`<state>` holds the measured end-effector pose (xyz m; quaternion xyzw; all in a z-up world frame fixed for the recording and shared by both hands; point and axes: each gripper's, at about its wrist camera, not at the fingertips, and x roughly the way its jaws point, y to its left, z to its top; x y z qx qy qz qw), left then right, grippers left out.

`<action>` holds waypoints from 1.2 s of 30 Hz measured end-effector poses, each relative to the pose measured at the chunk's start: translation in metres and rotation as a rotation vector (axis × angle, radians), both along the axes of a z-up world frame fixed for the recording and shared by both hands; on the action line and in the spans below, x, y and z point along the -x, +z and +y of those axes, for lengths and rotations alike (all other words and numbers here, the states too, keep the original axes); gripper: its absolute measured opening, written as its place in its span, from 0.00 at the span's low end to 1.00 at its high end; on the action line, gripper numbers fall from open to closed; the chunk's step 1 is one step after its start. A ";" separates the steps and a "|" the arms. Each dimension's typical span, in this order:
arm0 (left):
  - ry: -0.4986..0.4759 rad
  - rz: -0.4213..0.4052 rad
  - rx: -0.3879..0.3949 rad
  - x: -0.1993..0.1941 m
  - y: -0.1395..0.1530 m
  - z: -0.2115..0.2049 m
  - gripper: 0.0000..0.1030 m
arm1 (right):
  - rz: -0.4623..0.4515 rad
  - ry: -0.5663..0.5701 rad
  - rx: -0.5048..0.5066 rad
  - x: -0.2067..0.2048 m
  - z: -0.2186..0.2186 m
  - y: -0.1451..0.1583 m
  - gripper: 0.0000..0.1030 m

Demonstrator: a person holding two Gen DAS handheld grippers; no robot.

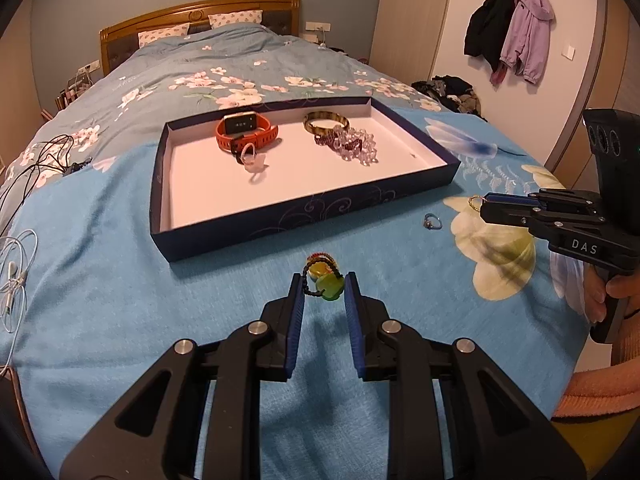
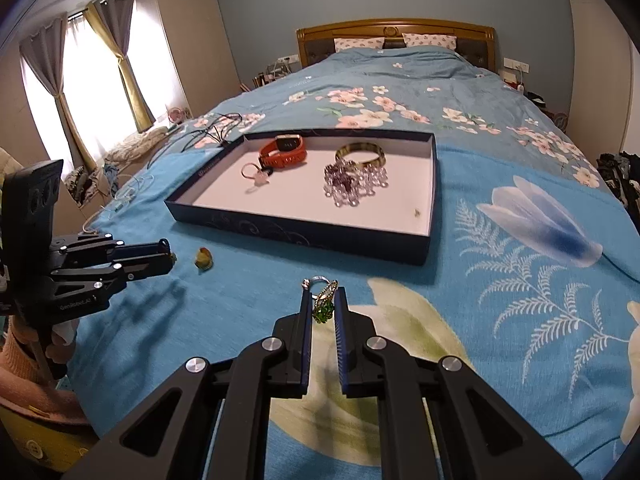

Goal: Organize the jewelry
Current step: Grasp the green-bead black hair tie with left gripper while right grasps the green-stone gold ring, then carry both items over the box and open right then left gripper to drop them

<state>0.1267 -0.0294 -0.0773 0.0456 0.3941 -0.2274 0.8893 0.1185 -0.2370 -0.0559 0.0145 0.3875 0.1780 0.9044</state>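
A dark blue tray (image 1: 304, 216) (image 2: 304, 236) lies on the bed. It holds an orange watch (image 1: 246, 132) (image 2: 284, 150), a clear ring (image 1: 252, 160), a striped bangle (image 1: 326, 122) (image 2: 362, 154) and crystal beads (image 1: 354, 146) (image 2: 354, 184). My left gripper (image 1: 323, 286) (image 2: 170, 256) is open around a green and yellow pendant on a beaded cord (image 1: 326, 280) (image 2: 203, 259) on the blanket. My right gripper (image 2: 323, 300) (image 1: 482, 204) is shut on a gold ring with a green stone (image 2: 324, 306) (image 1: 475, 203). A small silver ring (image 1: 432, 223) (image 2: 318, 280) lies on the blanket just past it.
Black cables (image 1: 44, 160) (image 2: 212, 132) and white earphones (image 1: 16, 272) lie on the bed to the tray's left. A pile of clothes (image 1: 452, 92) sits at the bed's right edge. Coats (image 1: 512, 28) hang on the wall.
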 end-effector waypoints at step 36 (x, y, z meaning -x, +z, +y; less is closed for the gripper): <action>0.037 -0.117 -0.011 -0.039 0.038 0.000 0.20 | -0.097 0.044 -0.008 -0.061 0.019 0.033 0.09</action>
